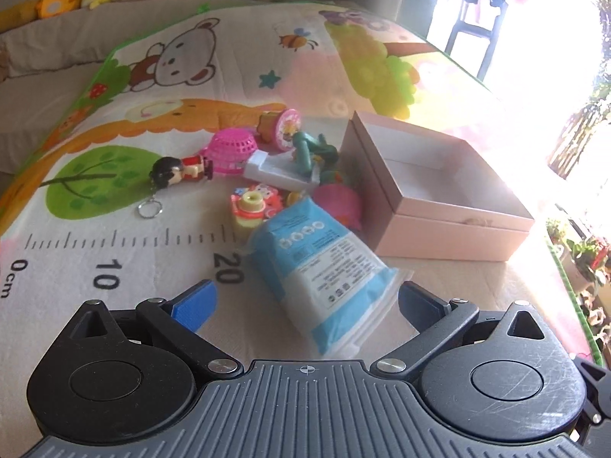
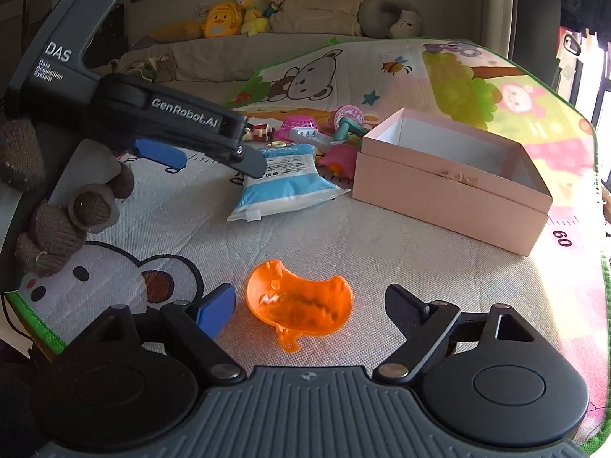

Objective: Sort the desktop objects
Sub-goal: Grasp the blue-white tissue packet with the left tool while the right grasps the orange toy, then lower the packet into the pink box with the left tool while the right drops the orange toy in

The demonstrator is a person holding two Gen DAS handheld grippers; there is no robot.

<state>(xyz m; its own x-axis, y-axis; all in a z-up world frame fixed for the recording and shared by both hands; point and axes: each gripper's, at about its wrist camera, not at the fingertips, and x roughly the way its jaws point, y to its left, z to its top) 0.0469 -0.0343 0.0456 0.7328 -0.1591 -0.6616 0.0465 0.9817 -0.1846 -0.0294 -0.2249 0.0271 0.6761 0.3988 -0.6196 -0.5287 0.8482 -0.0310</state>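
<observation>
Both tongs stand apart, gripping nothing: the right gripper [image 2: 309, 301] straddles an orange toy [image 2: 299, 301] lying on the play mat [image 2: 382, 252], the left gripper [image 1: 305, 301] hangs over a blue-and-white packet [image 1: 324, 267]. Beyond, jumbled small toys [image 1: 244, 152] crowd beside an open pink box [image 2: 450, 183].
</observation>
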